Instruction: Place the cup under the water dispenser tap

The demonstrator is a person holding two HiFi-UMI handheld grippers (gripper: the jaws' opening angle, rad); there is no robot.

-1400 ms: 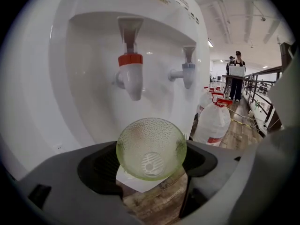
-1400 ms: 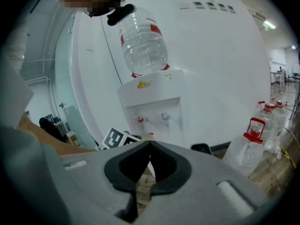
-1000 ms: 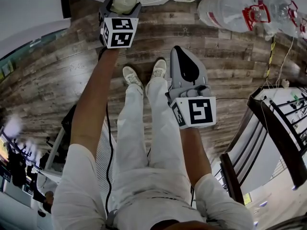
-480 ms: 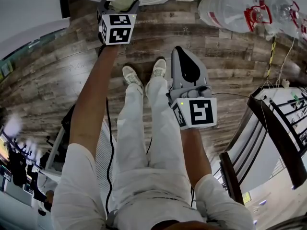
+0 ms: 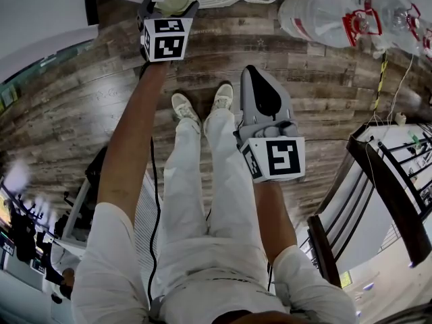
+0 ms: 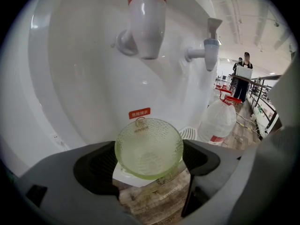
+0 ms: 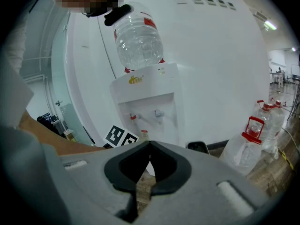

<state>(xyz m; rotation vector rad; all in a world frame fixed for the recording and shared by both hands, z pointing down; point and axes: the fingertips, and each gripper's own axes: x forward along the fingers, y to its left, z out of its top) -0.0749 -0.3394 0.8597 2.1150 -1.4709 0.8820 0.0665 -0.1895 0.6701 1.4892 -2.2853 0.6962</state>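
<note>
Left gripper view shows my left hand-held gripper point(image 6: 149, 156) pointed at the dispenser point(image 6: 79, 83), with the cup point(image 6: 149, 144) low in the middle of the frame, between the two jaws. Those jaws have just been opening and now stand wide. I see a dark gap at the cup's left side, while its right rim sits close against the other jaw, so I judge the grip released and the cup left between them. The red tap point(image 6: 146, 25) hangs in the upper middle, almost straight above the cup's mouth. The blue tap point(image 6: 211, 48) is off to the upper right. The cup appears to rest on the white ledge point(image 6: 123, 175) at the dispenser's foot, though its base is hidden from me.

In the head view the cup keeps its place at the top edge across the last second; only my left marker cube has rolled slightly. My right hand-held gripper point(image 7: 150, 144) has not shifted. Its jaws are clenched together on nothing.

To my mind the placing is all but done. What remains is backing the left jaws away without nudging the cup.
</note>
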